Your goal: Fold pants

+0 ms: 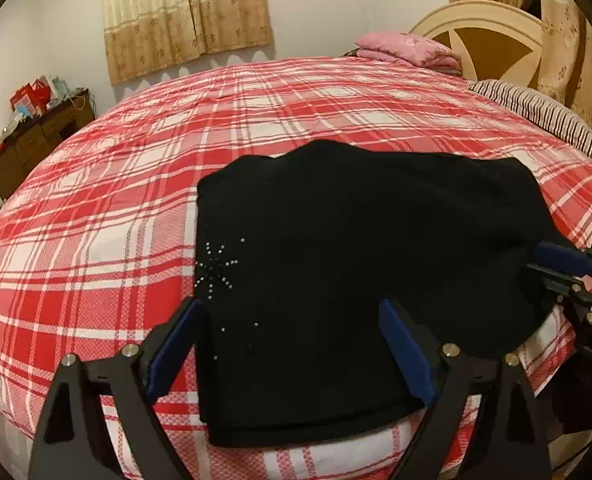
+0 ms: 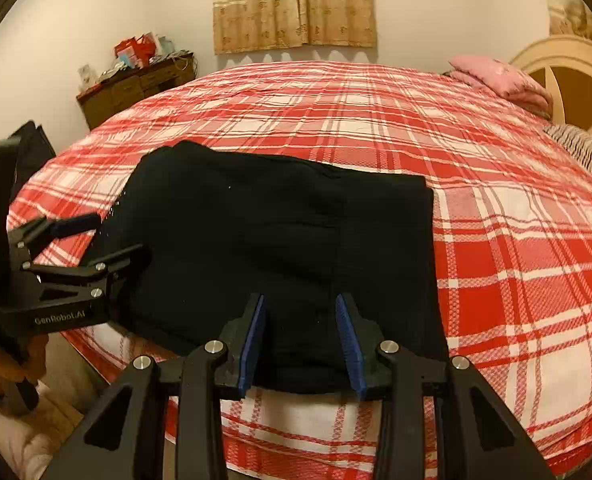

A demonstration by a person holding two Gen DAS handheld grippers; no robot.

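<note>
- Pants [image 1: 356, 264]: black, already folded into a compact stack at the near edge of the plaid bed [image 1: 96, 240], within your easy reach.
- Left gripper [image 1: 292, 344]: jaws spread wide, holding nothing.
- Right gripper [image 2: 300, 340]: jaws parted, empty, above the near hem.

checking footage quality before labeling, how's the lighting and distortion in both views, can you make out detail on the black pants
Left wrist view: warm dim light, strong fisheye bowing the plaid bed; black pants are near featureless except for the rhinestone star. Right wrist view: same bowing and dark corners; faint fold lines on the pants.
</note>
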